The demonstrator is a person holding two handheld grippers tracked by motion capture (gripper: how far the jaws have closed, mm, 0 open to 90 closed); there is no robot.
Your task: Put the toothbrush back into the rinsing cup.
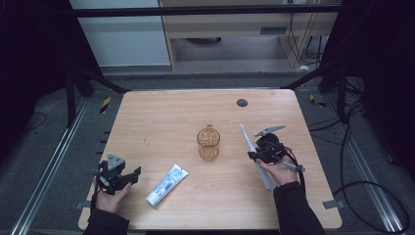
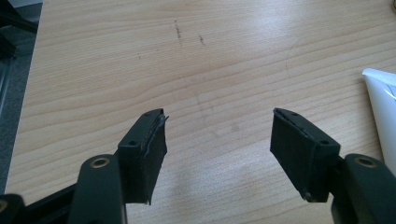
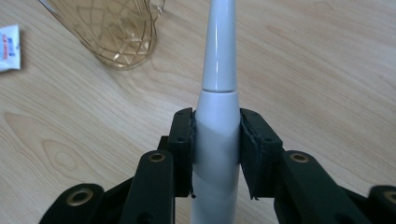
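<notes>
My right gripper (image 1: 256, 155) (image 3: 215, 149) is shut on a white electric toothbrush (image 1: 248, 141) (image 3: 218, 65); its pads clamp the handle on both sides and the thin neck points away toward the cup. An amber see-through cup (image 1: 208, 143) (image 3: 114, 32) stands upright at the table's middle, left of the toothbrush tip. A white and blue toothpaste tube (image 1: 166, 184) (image 2: 384, 107) lies flat in front of the cup. At the front left, my left gripper (image 1: 128, 177) (image 2: 218, 154) is open over bare wood, with the tube's end just to its right.
The wooden table (image 1: 161, 117) has a small dark round spot (image 1: 242, 103) near its far edge. Metal frame rails run along both sides of the table, and cables lie on the floor to the right.
</notes>
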